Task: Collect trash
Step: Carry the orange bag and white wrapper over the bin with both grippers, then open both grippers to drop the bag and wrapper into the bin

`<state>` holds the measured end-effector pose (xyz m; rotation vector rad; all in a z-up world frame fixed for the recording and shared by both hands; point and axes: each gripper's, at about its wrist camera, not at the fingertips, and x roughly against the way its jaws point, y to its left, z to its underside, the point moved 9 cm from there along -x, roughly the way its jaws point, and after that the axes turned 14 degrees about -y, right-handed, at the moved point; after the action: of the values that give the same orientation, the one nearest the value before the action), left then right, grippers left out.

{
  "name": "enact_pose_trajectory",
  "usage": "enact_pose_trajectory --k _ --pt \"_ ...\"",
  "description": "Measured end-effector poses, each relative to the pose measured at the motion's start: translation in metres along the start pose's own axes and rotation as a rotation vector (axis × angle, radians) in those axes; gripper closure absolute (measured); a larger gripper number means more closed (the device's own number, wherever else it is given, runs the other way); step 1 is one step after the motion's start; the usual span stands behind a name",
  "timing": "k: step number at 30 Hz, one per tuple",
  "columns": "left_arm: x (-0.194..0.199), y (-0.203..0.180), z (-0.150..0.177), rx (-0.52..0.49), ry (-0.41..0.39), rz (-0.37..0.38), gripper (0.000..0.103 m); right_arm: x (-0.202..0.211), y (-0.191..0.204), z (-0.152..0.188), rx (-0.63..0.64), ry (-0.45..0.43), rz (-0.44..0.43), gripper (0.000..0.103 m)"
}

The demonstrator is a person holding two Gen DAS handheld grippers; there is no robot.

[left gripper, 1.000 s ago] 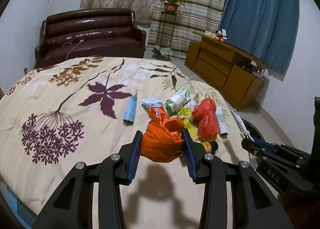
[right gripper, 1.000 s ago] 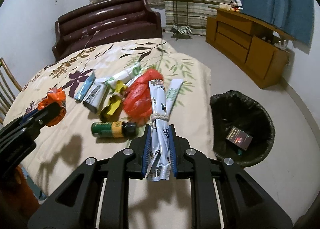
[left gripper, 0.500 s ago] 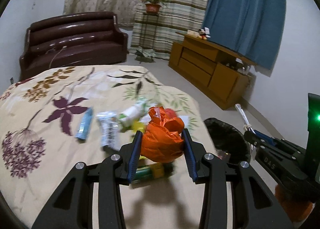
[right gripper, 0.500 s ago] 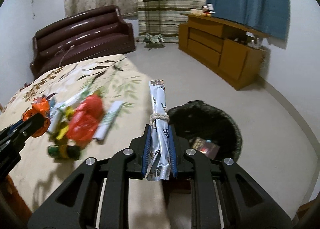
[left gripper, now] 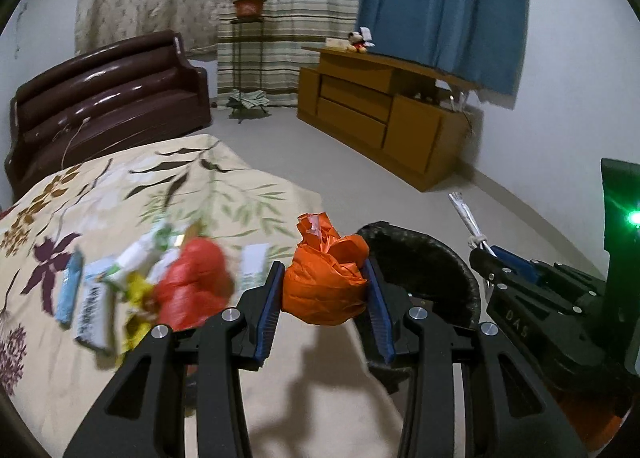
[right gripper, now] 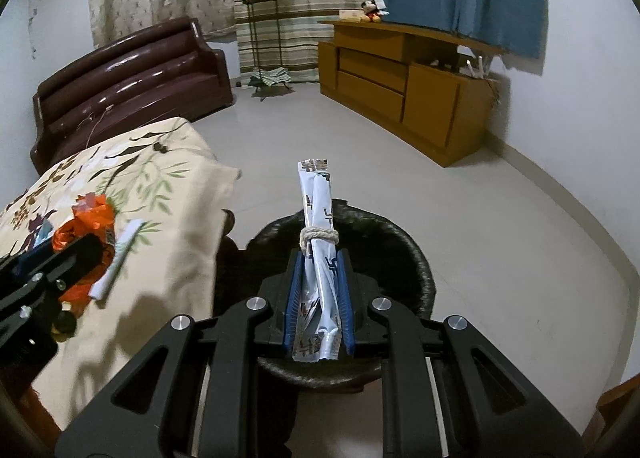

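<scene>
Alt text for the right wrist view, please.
The right gripper holds a rolled white wrapper tied with string in its jaws, above a black-lined trash bin on the floor. A floral-covered bed lies left.

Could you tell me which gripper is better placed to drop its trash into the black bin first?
Right: the right gripper holds its tied wrapper over the bin; the left gripper's orange bag sits beside it.

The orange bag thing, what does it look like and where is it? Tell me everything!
The orange bag is a crumpled ball of thin, shiny plastic with a twisted, knotted top poking up. The left tool squeezes it between two blue-padded fingers, which touch its sides. It hangs in the air above the edge of the flowery bedspread, right beside the black trash bin.
</scene>
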<state>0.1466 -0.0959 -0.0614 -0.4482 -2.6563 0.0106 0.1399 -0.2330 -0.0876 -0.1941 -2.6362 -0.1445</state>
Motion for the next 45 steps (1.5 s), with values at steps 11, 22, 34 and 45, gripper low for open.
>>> enact_pose_trajectory --k 11,22,34,45 --pt "-0.049 -0.036 0.01 -0.077 0.069 -0.006 0.063 -0.029 -0.037 0.007 -0.036 0.022 0.009 0.086" --pt "-0.073 -0.046 0.008 -0.128 0.085 -0.045 0.062 -0.05 -0.05 0.008 -0.058 0.032 0.002 0.086" --pt "-0.08 -0.045 0.011 -0.134 0.104 -0.066 0.043 -0.059 -0.055 0.01 -0.085 0.034 0.007 0.07" --pt "-0.063 -0.03 0.0 -0.097 0.069 -0.084 0.036 -0.05 -0.049 0.008 -0.084 0.024 0.016 0.052"
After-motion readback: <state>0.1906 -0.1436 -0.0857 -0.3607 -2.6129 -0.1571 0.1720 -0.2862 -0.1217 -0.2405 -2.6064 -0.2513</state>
